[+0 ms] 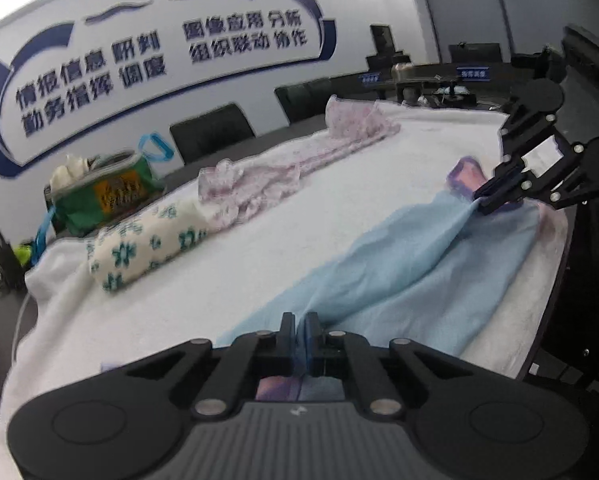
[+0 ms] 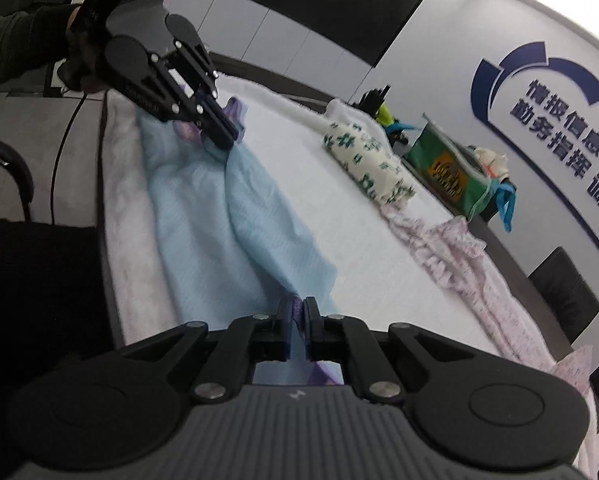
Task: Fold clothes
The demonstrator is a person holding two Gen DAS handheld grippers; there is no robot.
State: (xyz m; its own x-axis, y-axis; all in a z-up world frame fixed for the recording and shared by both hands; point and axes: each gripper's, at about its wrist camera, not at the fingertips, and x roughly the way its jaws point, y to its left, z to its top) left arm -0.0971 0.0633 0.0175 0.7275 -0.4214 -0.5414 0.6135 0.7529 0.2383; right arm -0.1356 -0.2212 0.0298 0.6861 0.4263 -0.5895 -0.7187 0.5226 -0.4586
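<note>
White towelling covers the surface (image 1: pixel 259 248). Left gripper (image 1: pixel 298 326) is clamped on one end of the light blue cotton garment (image 1: pixel 399 272); right gripper (image 2: pixel 297 312) is clamped on the opposite end. Garment lies along the near edge. Lift both ends together, keep tension even, avoid the rolled floral cloth (image 1: pixel 147 240).
</note>
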